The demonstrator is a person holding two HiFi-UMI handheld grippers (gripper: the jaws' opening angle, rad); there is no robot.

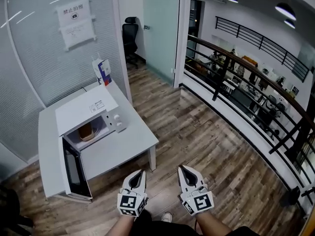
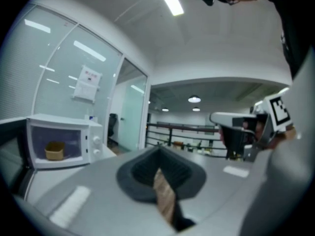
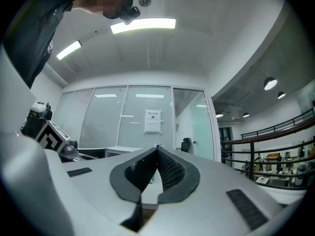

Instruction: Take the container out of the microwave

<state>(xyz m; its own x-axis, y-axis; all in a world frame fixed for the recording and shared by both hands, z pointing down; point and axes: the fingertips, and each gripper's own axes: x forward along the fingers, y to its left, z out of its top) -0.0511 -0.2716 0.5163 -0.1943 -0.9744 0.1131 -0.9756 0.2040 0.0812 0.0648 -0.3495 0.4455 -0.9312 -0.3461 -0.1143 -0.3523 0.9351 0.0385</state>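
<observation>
While both tools hang at six o'clock of the head view, the left gripper [image 1: 141, 171] and the right gripper [image 1: 181, 168] each hold their white jaws tip to tip, with nothing in them. At nine o'clock a boxy white microwave [image 1: 88, 113] stands on a square white table [image 1: 133, 144], its dark-windowed door [image 1: 76, 170] swung open. The small brown container [image 1: 86, 131] sits inside the cavity, well apart from both grippers.

Seen in the left gripper view, the left gripper [image 2: 160, 150] is fully closed and empty, with wooden floor showing below the pads. The microwave [image 2: 61, 140] lies at nine o'clock with the container [image 2: 54, 150] inside it.

Seen in the right gripper view, the right gripper [image 3: 157, 150] has its tips touching and grips nothing. A white paper notice [image 3: 153, 121] hangs on the frosted glass wall at twelve o'clock from the jaws.
</observation>
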